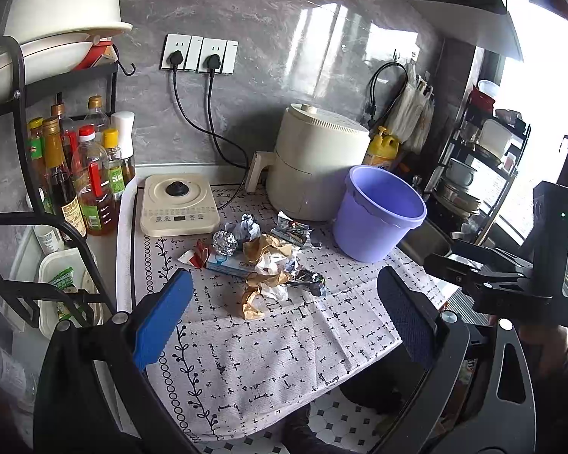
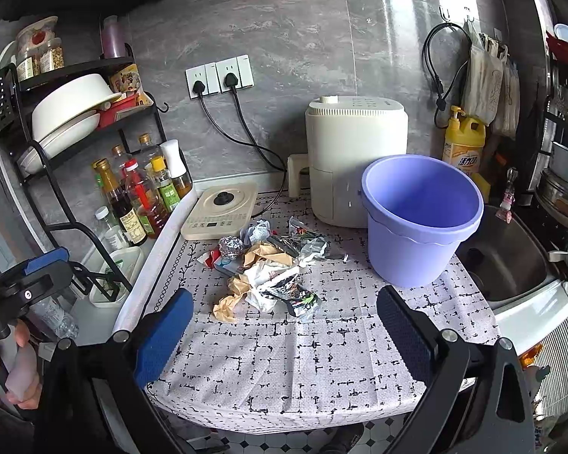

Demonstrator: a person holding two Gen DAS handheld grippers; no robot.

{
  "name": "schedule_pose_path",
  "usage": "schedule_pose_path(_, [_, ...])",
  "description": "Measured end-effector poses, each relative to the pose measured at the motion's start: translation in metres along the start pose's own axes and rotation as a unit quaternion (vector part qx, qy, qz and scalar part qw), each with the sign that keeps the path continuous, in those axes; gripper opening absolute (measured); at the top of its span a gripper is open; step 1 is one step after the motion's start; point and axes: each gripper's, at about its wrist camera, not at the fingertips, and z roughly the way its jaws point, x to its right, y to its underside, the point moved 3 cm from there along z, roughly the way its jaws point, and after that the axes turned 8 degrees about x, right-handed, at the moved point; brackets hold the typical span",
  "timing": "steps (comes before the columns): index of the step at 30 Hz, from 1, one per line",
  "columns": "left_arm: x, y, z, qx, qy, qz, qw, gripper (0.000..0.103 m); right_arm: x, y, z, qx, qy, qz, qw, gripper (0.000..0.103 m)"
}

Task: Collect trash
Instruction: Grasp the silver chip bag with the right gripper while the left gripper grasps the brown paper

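A pile of trash (image 1: pixel 269 261) lies on the patterned tablecloth (image 1: pixel 269 344): crumpled brown paper (image 1: pixel 252 302), a foil ball (image 1: pixel 224 242), snack wrappers (image 1: pixel 308 280) and white paper. It also shows in the right wrist view (image 2: pixel 269 276). An empty purple bucket (image 1: pixel 376 213) (image 2: pixel 416 219) stands to the pile's right. My left gripper (image 1: pixel 284 321) is open and empty, near the table's front edge, short of the pile. My right gripper (image 2: pixel 284 325) is open and empty, also in front of the pile.
A cream air fryer (image 2: pixel 354 159) stands behind the bucket. An induction cooker (image 2: pixel 219 210) and a rack of oil bottles (image 2: pixel 140 193) are at left. A sink (image 2: pixel 507 261) lies right of the bucket. A yellow detergent bottle (image 2: pixel 464 143) stands by the wall.
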Motion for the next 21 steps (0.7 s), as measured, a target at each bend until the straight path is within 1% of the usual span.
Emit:
schedule_pose_path(9, [-0.001, 0.012, 0.039, -0.030, -0.018, -0.018, 0.9992, 0.097, 0.020, 0.009, 0.036, -0.033, -0.014, 0.000, 0.999, 0.095])
schedule_pose_path(14, [-0.003, 0.023, 0.065, -0.054, -0.027, -0.030, 0.9977, 0.097, 0.028, 0.016, 0.059, -0.057, -0.027, -0.005, 0.998, 0.090])
schedule_pose_path(18, [-0.006, 0.030, 0.085, -0.070, -0.031, -0.039, 0.9963, 0.097, 0.036, 0.020, 0.076, -0.071, -0.031, -0.008, 0.997, 0.089])
schedule_pose_path(21, [-0.009, 0.037, 0.099, -0.082, -0.037, -0.045, 0.9949, 0.096, 0.041, 0.022, 0.089, -0.084, -0.036, -0.011, 0.996, 0.086])
